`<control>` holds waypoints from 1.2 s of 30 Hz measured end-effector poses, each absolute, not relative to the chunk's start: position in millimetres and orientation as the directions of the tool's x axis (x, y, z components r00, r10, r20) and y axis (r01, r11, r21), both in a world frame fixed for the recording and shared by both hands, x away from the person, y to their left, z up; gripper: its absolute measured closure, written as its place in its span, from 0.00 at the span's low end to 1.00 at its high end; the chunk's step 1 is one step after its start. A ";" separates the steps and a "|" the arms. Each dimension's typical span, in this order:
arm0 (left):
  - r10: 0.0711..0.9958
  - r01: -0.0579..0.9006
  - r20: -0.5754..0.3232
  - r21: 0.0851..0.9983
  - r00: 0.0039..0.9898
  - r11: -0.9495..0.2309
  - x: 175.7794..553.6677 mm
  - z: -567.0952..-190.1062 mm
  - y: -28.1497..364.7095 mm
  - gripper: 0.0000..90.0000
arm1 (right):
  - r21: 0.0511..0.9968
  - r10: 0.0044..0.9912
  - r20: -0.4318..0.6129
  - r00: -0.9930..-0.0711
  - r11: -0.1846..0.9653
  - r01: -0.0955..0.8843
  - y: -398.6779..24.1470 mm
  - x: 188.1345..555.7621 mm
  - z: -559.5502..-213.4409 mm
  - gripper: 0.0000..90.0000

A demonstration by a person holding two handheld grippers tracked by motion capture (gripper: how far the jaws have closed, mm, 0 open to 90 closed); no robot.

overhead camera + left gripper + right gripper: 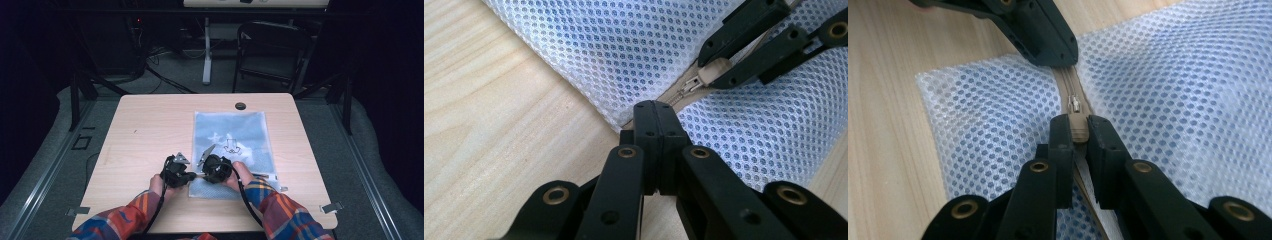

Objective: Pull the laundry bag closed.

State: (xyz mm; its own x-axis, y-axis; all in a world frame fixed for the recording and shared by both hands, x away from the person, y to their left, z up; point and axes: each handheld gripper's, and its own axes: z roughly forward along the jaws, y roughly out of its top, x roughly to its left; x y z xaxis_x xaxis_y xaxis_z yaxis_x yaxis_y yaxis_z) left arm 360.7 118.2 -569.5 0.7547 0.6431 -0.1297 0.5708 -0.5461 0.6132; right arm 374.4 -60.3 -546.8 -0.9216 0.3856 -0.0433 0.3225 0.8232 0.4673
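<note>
White mesh bag (pixel 234 145) lies flat on wooden tabletop (pixel 145 130), right of centre, zip end at near edge. L gripper (pixel 655 107) jaws together, clamped on bag corner at zip end. R gripper (pixel 1075 131) jaws clamped on beige zip pull (pixel 1078 127), just beside L.

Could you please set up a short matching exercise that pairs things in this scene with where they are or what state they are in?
Things:
1. left gripper
2. right gripper
3. mesh bag
4. chair

Places or states:
A. lies flat on the table
B. shut on the beige zipper pull
C. stands on the floor beyond the table
D. clamped on the bag's edge at the end of the zipper

Pairs: 1-D, 2-B, 3-A, 4-C
</note>
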 end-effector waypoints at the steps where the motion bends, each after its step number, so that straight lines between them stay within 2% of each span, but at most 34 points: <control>1: 0.643 0.571 -0.130 0.613 0.755 -0.546 360.7 -569.5 118.2 1.00 | 0.467 0.386 -0.043 -0.922 0.823 0.322 -60.3 374.4 -546.8 0.91; 36: 0.642 0.565 -0.121 0.615 0.757 -0.550 359.5 -569.5 118.0 1.00 | 0.448 0.389 -0.051 -0.920 0.832 0.327 -75.8 372.1 -543.2 0.91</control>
